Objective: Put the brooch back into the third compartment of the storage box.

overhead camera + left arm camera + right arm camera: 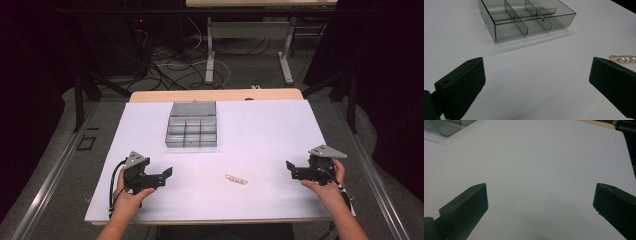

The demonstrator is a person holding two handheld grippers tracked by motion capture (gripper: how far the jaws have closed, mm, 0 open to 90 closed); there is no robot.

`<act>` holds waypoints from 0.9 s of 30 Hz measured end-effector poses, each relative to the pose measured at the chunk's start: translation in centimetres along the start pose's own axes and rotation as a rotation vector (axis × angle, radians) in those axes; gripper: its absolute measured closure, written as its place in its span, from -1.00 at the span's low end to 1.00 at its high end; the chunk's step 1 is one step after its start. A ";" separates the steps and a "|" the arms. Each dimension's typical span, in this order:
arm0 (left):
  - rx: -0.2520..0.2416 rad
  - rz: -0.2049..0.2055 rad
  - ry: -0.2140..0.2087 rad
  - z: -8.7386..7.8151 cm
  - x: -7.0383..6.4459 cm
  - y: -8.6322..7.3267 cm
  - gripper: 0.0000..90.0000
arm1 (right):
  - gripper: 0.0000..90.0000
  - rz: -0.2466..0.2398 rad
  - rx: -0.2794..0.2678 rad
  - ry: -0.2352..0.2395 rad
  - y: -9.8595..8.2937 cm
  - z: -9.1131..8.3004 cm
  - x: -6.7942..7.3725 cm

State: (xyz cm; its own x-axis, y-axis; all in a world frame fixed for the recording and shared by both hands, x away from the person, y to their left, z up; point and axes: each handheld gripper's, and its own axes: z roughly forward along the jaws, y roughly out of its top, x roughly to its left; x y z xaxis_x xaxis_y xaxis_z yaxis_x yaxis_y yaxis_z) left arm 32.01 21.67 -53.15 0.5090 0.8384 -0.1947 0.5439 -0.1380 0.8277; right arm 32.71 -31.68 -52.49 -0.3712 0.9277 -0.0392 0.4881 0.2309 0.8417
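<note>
- We see a small pearl pin (236,179) lying flat on the white table (260,135), near the front edge and a little right of centre, apart from everything else.
- From the high view its long axis runs roughly left to right across the table, tilted slightly toward us at its right end.
- Our left gripper (159,176) sits at the front left with its jaws spread wide and nothing between them; the pin lies to its right, a little forward of our hand.
- In the left gripper view the pin (623,59) peeks out just above the right-hand jaw, so it is off the gripper's centre line, toward that side.
- Our right gripper (295,169) rests at the front right, jaws also wide apart and empty, pointing inward across bare table.
- We judge the two grippers about equally far from the pin, the right perhaps slightly closer.
- The clear compartment box (191,131) stands farther back, left of centre, its lid open; it shows ahead in the left gripper view (524,20), and looks the likely place for the pin.
</note>
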 end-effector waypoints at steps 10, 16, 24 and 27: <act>0.002 0.000 -0.007 0.3 -0.2 -0.1 -0.98 | -0.97 -0.109 -0.003 0.095 0.7 0.0 2.2; -0.001 0.006 -0.007 0.3 -0.3 -0.1 -0.98 | -0.87 -0.158 -0.008 0.110 1.1 -0.3 3.2; 0.001 0.016 -0.007 0.3 -0.4 -0.1 -0.98 | -0.68 -0.222 0.008 0.130 2.3 -0.4 4.0; -0.001 0.017 -0.006 0.4 -0.4 -0.1 -0.98 | -0.66 -0.231 0.019 0.155 2.7 -0.2 4.4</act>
State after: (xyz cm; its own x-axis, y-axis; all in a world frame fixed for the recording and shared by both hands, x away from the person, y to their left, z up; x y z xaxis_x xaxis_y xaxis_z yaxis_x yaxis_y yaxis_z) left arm 32.02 21.10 -53.32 0.5219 0.8330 -0.1837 0.5347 -0.1517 0.8313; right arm 32.25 -26.98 -50.26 -0.5902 0.7941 -0.1453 0.3907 0.4384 0.8094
